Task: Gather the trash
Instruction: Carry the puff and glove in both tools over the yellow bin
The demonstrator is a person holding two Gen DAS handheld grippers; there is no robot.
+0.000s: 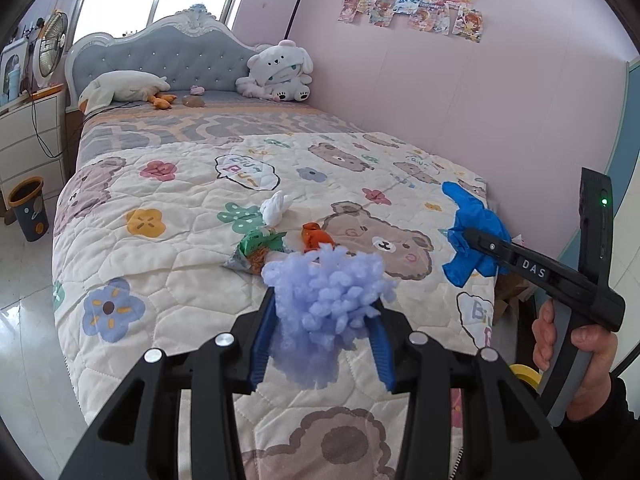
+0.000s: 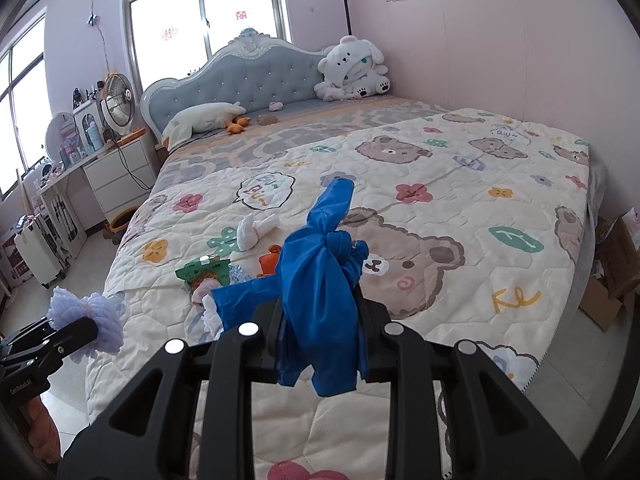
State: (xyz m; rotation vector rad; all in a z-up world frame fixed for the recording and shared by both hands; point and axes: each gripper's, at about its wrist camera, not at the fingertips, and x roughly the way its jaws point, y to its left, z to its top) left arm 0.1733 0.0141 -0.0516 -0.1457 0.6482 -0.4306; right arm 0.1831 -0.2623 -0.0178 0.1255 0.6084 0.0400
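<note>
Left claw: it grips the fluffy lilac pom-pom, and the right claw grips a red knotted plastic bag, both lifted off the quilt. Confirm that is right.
Wrong in one respect: the knotted plastic bag in the right claw is blue, not red, as the right wrist view shows. The left claw does grip the fluffy lilac pom-pom, and both are off the quilt.

Lilac fluffy yarn pom-pom [image 1: 326, 304]. Royal-blue knotted plastic bag [image 2: 320, 280]. Cream quilt [image 2: 460, 184] patterned with brown bears and pink, yellow, blue flowers. Green wrapper [image 1: 256, 240], orange scrap [image 1: 314, 236], white crumpled tissue [image 1: 276, 208]. Grey-blue tufted headboard [image 1: 160, 60]; pale pink wall [image 1: 440, 80].
</note>
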